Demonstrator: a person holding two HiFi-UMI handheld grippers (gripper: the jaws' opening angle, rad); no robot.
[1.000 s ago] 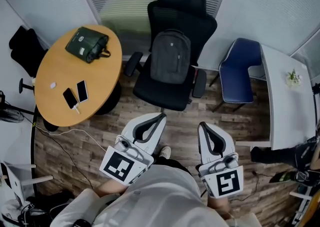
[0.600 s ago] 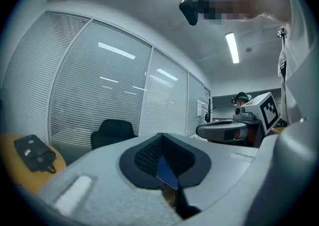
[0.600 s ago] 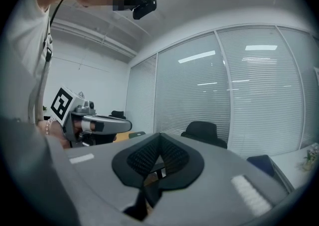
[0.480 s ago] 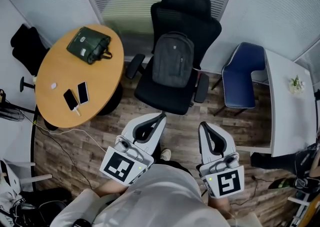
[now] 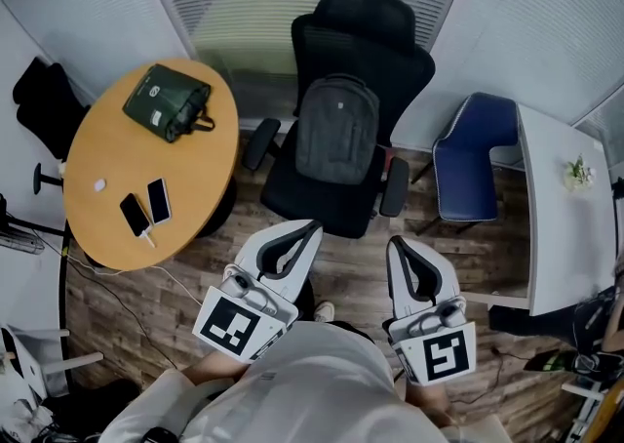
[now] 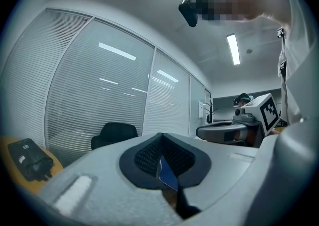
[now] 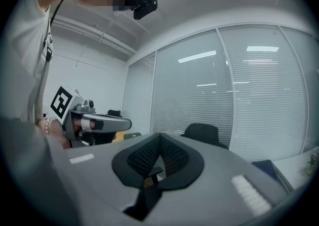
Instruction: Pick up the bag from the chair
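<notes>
A grey backpack (image 5: 336,129) stands upright on the seat of a black office chair (image 5: 353,36), leaning on its backrest. My left gripper (image 5: 310,227) and right gripper (image 5: 392,245) are held close to my body, well short of the chair, side by side. Both are shut with nothing between the jaws. In the left gripper view the shut jaws (image 6: 160,138) fill the lower frame and the chair's headrest (image 6: 114,131) shows beyond. The right gripper view shows its jaws (image 7: 158,139) shut, the chair (image 7: 202,131) behind them. The backpack is hidden in both gripper views.
A round wooden table (image 5: 117,187) at left carries a dark green bag (image 5: 168,101) and two phones (image 5: 146,207). A blue chair (image 5: 473,153) and a white desk (image 5: 575,226) stand at right. Glass walls with blinds close off the back. Cables lie on the wooden floor at left.
The view has shifted slightly: the chair, the backpack and the table sit a little differently in the frame. Both grippers have kept their places and stayed shut.
</notes>
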